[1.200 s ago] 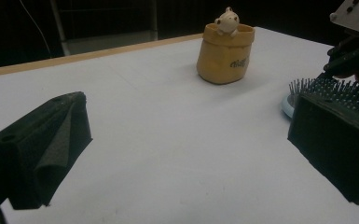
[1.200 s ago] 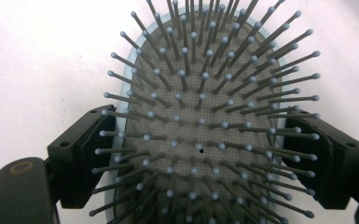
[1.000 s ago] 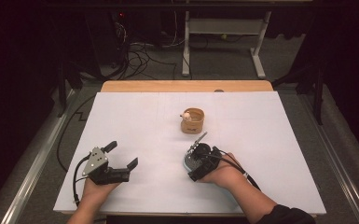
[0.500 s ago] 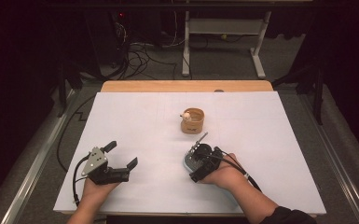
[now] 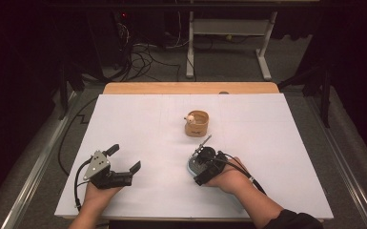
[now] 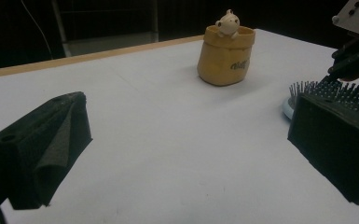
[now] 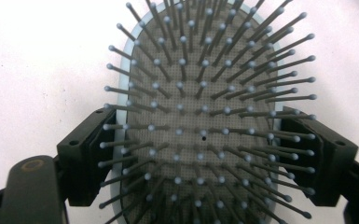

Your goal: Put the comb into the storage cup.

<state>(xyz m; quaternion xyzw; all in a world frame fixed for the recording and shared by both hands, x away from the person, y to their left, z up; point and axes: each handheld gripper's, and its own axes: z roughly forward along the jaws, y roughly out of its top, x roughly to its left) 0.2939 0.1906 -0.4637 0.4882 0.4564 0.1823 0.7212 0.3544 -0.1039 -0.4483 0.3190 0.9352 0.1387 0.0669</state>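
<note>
Near the desk's (image 5: 276, 143) front edge, the left gripper (image 5: 124, 162) rests with its jaws wide apart and nothing between them. To its right, the right gripper (image 5: 198, 164) points down over a pale blue hairbrush (image 7: 191, 116) lying bristles up, its jaws just closing in along both rims; whether they press yet I cannot tell. Farther off stands a small tan pot (image 5: 197, 124) with a little figure (image 6: 227, 22) peeking out.

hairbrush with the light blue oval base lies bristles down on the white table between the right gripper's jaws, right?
Not quite: the light blue oval hairbrush lies bristles up, as the right gripper view shows. It does lie on the white table, between the jaws of the right gripper, which have just been closing.
</note>
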